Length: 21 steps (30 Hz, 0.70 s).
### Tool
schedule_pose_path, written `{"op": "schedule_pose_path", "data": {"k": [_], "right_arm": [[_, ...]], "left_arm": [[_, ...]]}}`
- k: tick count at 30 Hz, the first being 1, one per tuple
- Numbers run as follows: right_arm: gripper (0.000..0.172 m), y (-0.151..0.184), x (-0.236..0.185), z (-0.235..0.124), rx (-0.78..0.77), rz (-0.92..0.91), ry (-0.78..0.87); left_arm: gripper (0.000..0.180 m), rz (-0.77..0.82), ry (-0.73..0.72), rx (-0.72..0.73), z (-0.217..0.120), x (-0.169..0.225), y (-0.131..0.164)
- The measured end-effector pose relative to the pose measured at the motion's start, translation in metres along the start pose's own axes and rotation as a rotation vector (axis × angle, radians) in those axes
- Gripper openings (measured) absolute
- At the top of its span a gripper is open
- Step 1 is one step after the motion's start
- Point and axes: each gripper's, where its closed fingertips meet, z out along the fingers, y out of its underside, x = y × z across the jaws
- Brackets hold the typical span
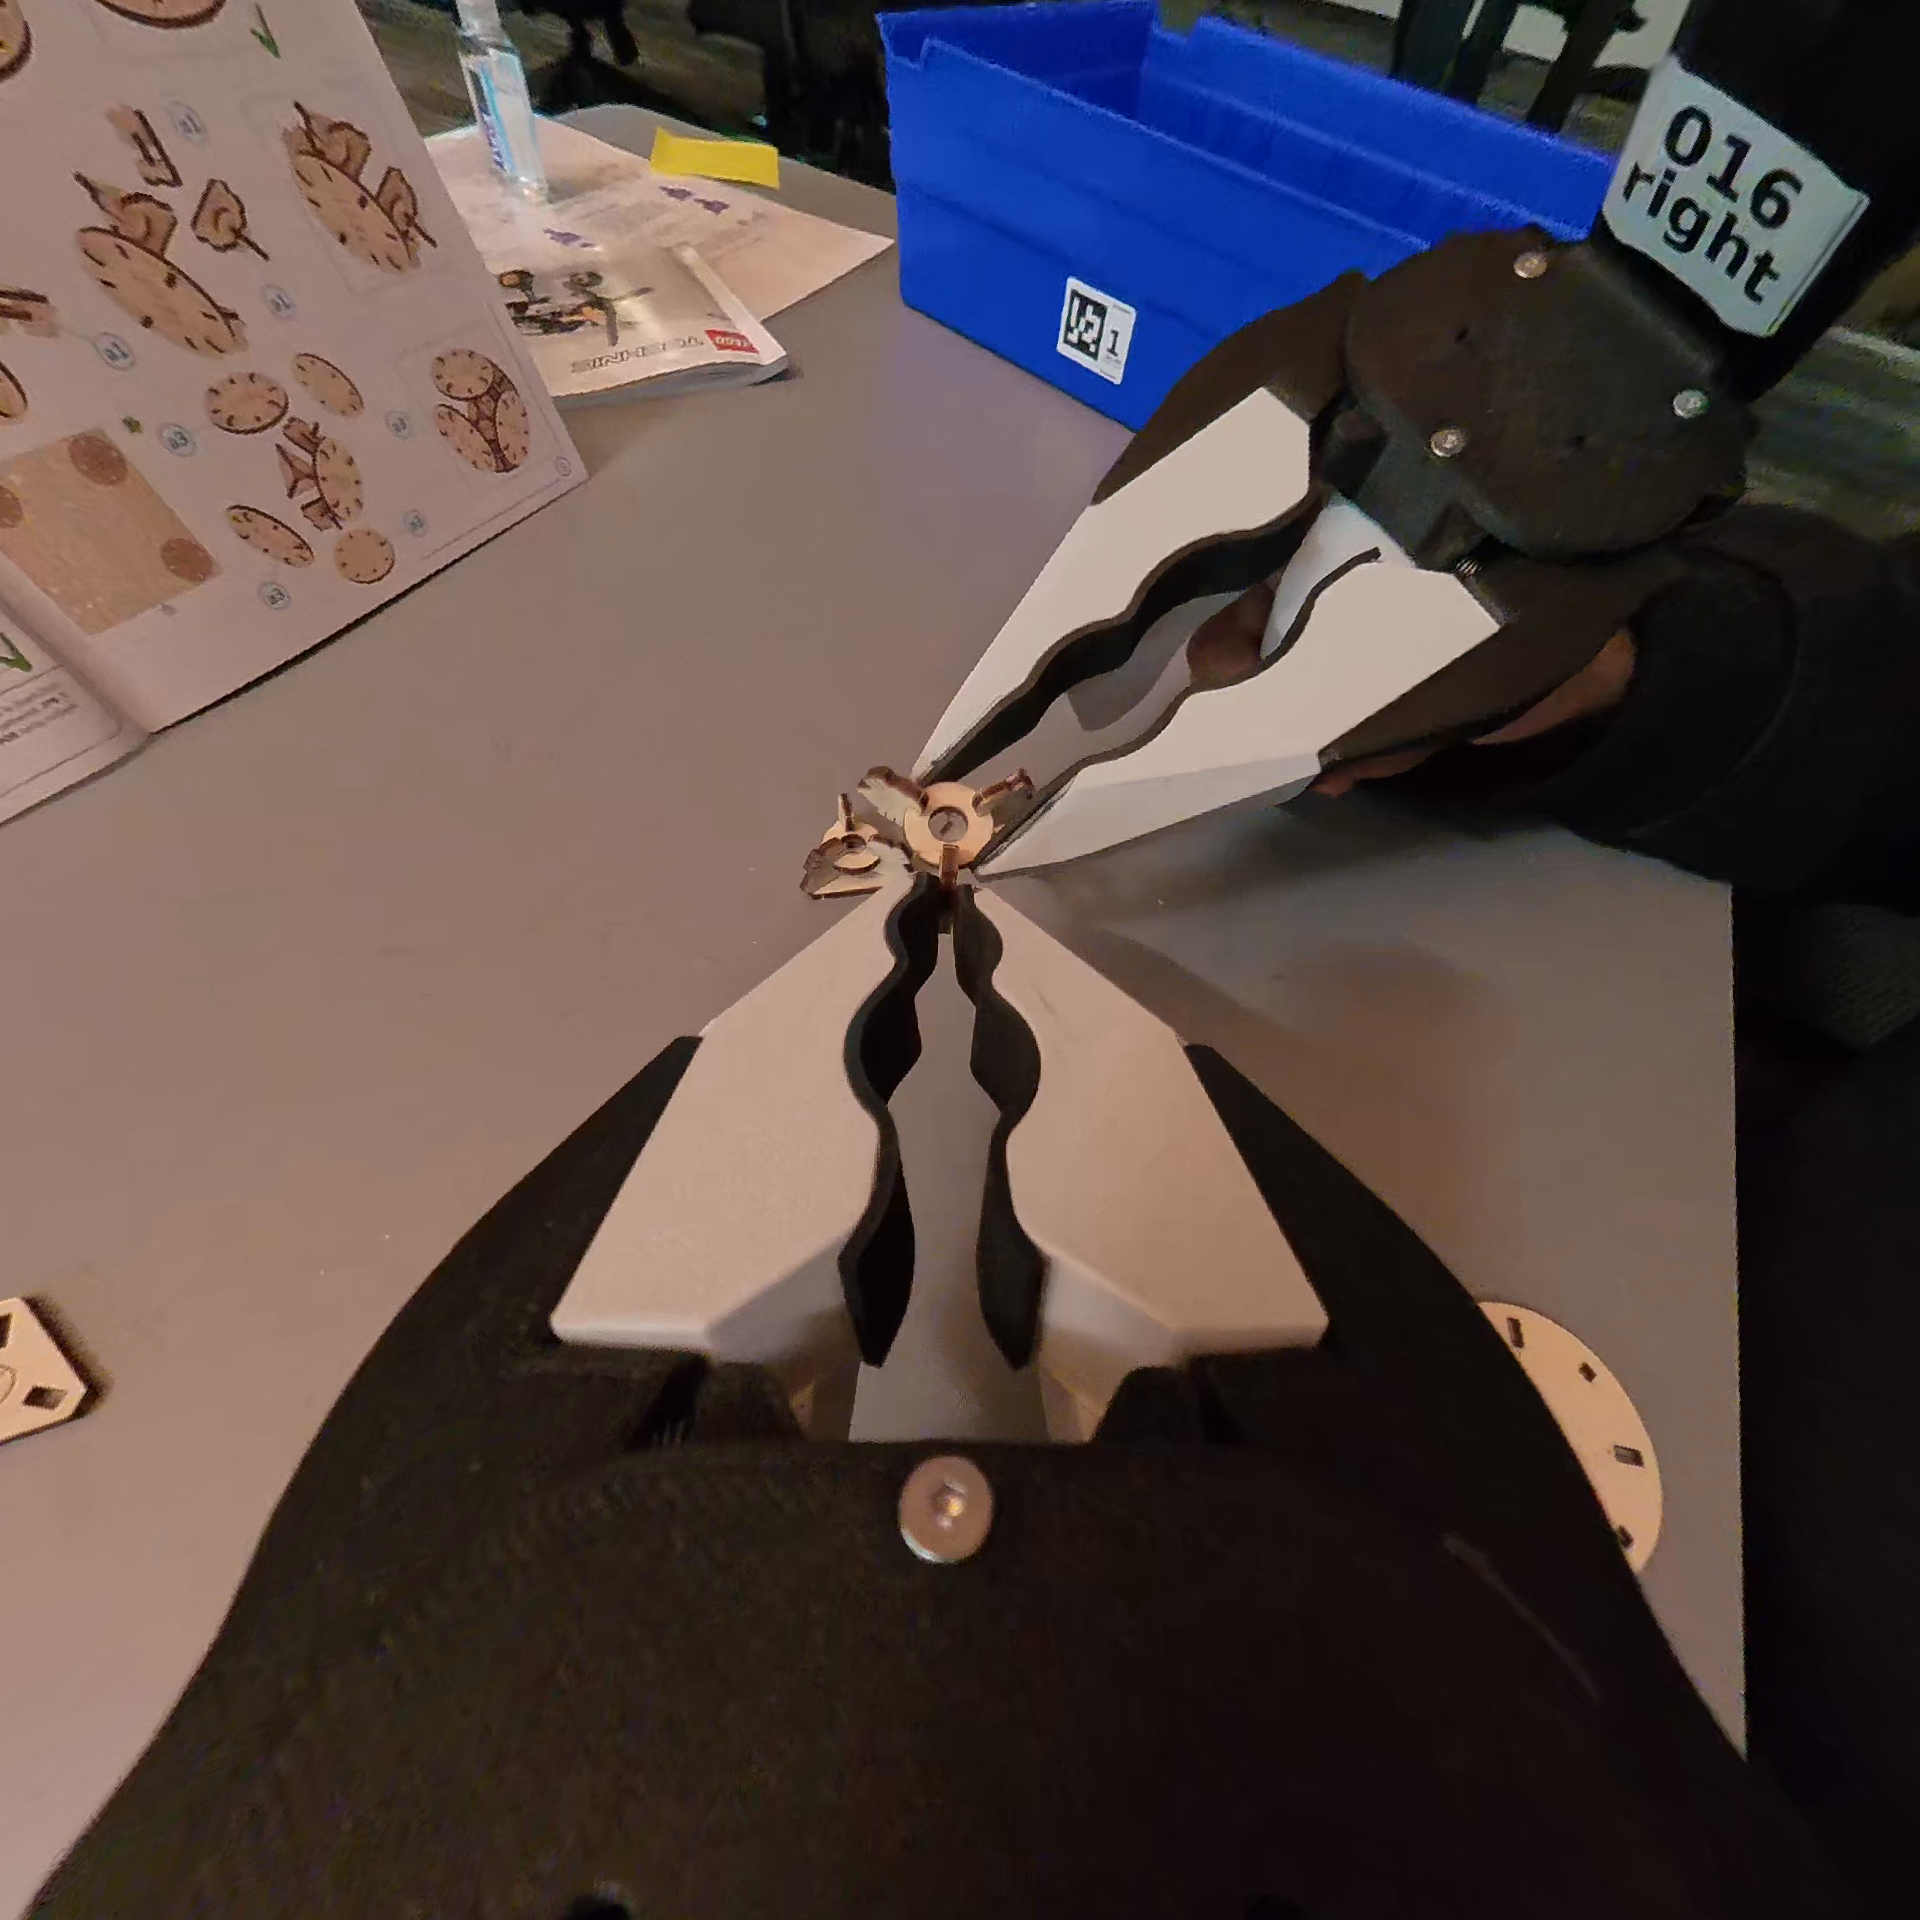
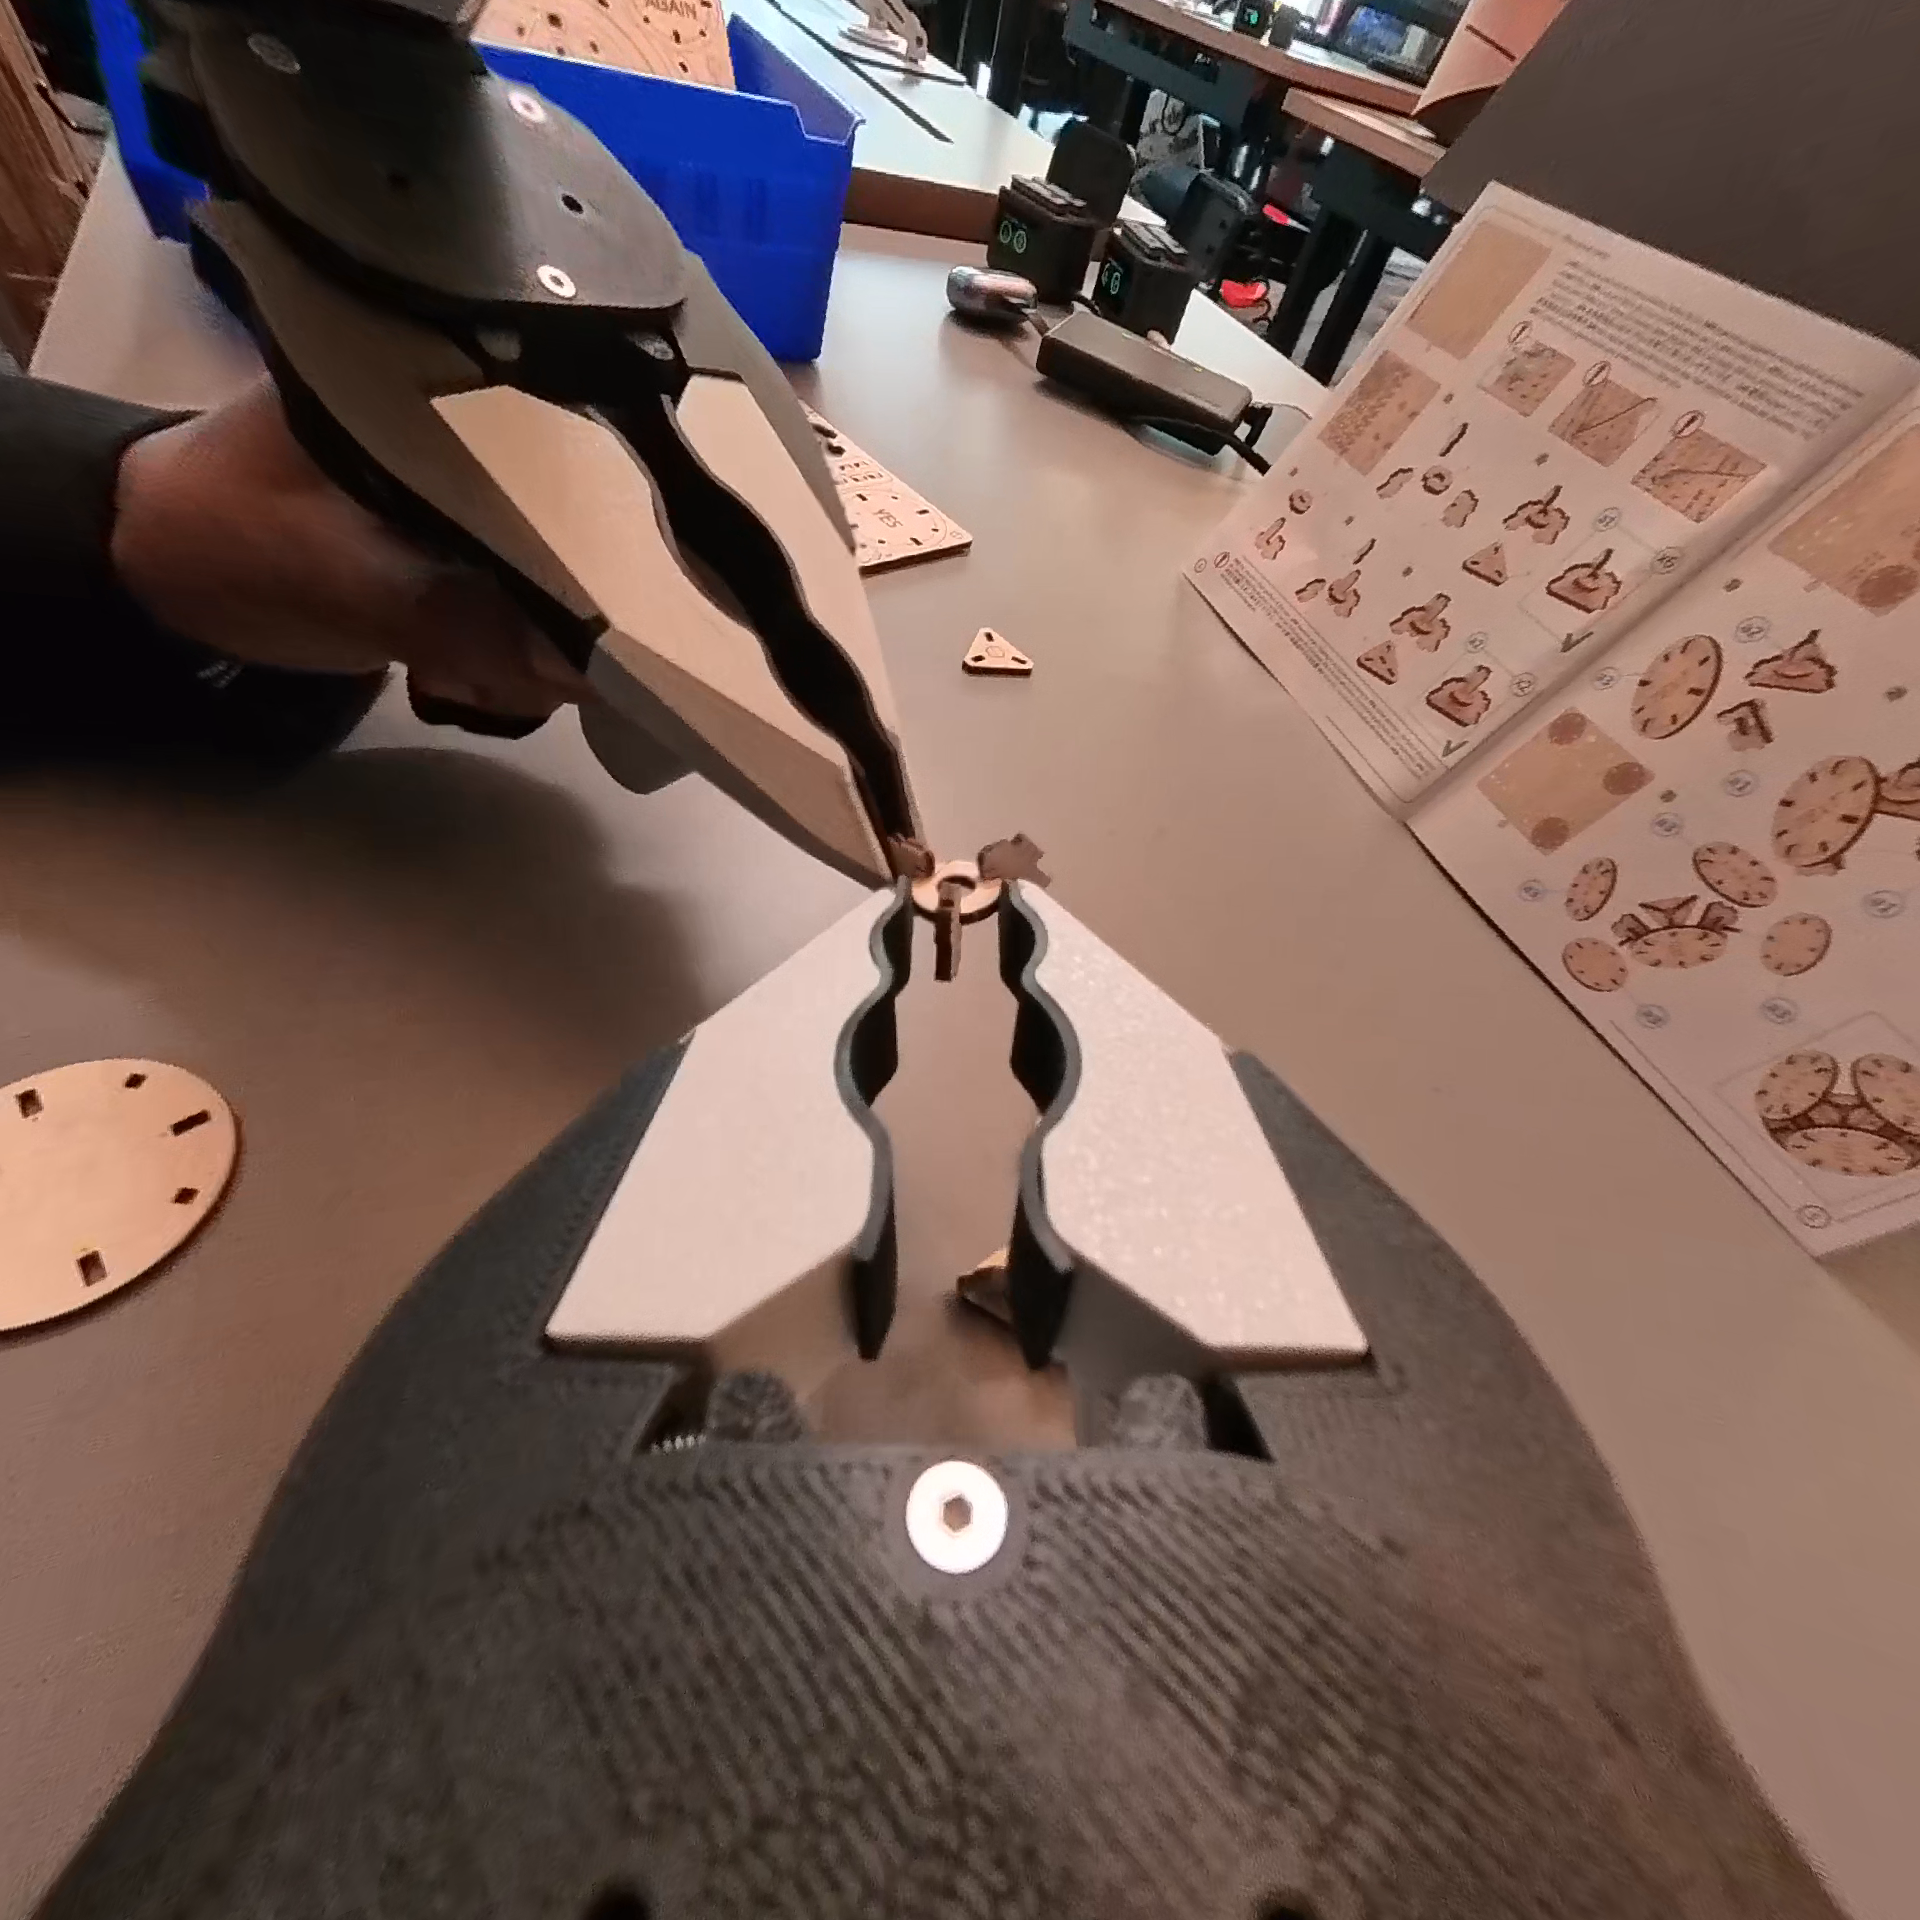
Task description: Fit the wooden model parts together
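Both grippers meet mid-bench (image 1: pixel 312 935), open room all round: left gripper (image 1: pixel 943 891) fingers pinch one peg (image 1: pixel 948 871), right gripper (image 2: pixel 954 902) fingers clamp one wooden ring (image 2: pixel 952 891).

A workshop or lab room: a grey counter (image 2: pixel 1195 831) carrying open assembly manuals (image 2: pixel 1662 748), laser-cut wooden kit parts (image 2: pixel 104 1184), a blue storage bin (image 1: pixel 1195 208), battery chargers (image 2: pixel 1081 239), with more desks (image 2: pixel 1351 114) at the far side.
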Motion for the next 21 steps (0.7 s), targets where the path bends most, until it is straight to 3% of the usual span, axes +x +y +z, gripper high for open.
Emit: {"op": "schedule_pose_path", "data": {"k": [21], "right_arm": [[0.014, -0.0029, -0.0043, -0.0013, 0.009, 0.052, -0.036]], "left_arm": [[0.000, 0.015, -0.007, 0.030, -0.0043, 0.0033, -0.0020]]}}
